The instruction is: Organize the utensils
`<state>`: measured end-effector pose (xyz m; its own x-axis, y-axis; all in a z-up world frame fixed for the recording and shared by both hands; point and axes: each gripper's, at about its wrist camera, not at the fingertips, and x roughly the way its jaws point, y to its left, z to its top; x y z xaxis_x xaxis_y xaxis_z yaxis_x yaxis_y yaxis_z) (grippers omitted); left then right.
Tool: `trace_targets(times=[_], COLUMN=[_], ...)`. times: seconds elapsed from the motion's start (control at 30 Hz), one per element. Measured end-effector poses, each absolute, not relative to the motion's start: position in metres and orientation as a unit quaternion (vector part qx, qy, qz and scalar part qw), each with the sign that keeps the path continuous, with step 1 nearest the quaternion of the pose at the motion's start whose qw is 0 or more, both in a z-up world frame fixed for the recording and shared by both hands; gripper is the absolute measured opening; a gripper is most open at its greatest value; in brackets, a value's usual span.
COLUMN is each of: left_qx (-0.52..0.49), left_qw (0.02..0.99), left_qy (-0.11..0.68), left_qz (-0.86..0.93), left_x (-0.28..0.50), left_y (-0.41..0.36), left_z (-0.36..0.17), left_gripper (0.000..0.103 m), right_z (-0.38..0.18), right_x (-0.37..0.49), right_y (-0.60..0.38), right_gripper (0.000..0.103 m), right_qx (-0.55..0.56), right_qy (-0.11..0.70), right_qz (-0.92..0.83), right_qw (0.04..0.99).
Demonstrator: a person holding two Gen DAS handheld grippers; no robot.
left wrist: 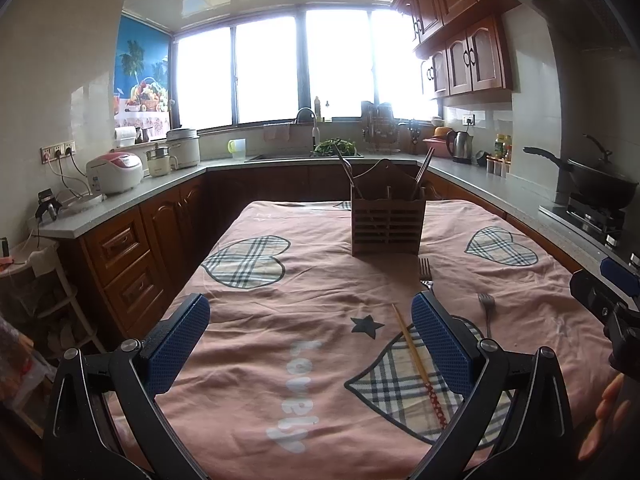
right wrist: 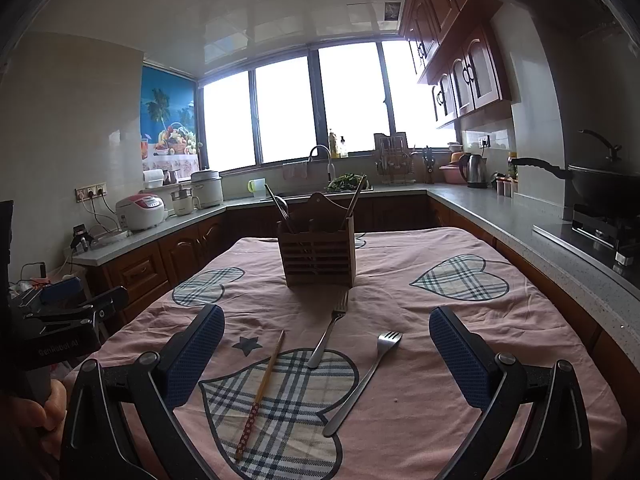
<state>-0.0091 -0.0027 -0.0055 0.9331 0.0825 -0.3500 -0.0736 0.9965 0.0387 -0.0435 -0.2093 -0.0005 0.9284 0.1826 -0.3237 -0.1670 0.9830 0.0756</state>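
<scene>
Steel fork (left wrist: pixel 426 270) half-hidden — left fingers (left wrist: pixel 442 350).

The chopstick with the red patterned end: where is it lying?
In the right wrist view, the chopstick lies on the tablecloth's plaid heart, left of both forks.

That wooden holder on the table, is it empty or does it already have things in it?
Not empty. The wooden holder stands upright with chopsticks and other handles sticking out of its top. What lies deeper inside cannot be seen.
</scene>
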Motion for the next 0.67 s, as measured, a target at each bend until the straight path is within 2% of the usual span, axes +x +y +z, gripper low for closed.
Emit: trace_targets(times=[0.67], left_qx=[0.013], left_qw=[0.984], left_qy=[0.177], left_qz=[0.030], left_x=[0.002], left_y=[-0.006], left_z=[0.001], left_gripper=[0.103], right_z=[-0.001], right_x=[-0.031], right_y=[-0.211], right_gripper=[0.103], right_qx=[0.026], right_qy=[0.174], right_qz=[0.087], right_qw=[0.980])
